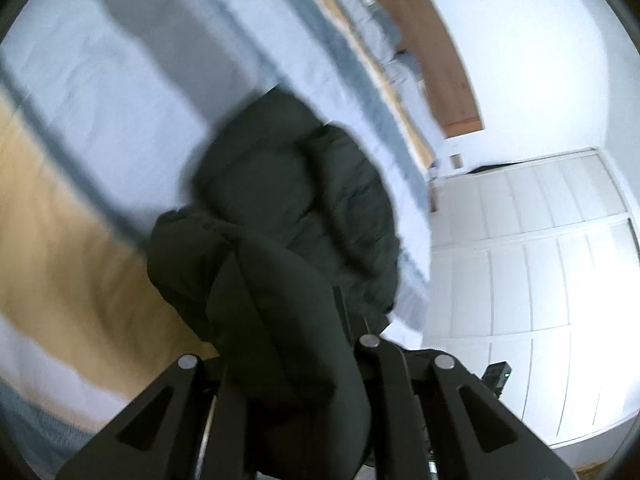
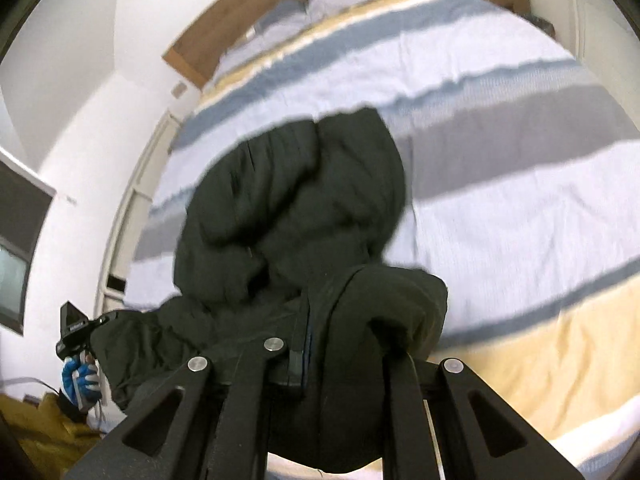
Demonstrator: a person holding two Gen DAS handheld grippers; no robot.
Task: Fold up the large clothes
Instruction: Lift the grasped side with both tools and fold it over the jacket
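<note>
Both tongs, left tongs (image 1: 316, 364) and right tongs (image 2: 340, 364), are clenched on the dark jacket (image 2: 296, 200), one at each end of its upper edge. It hangs below and forward, lower end over the bed (image 2: 520, 184).

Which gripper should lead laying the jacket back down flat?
Neither clearly: the left gripper and right gripper are both shut on the dark jacket, which hangs between them over the striped bed. Move them together.
</note>
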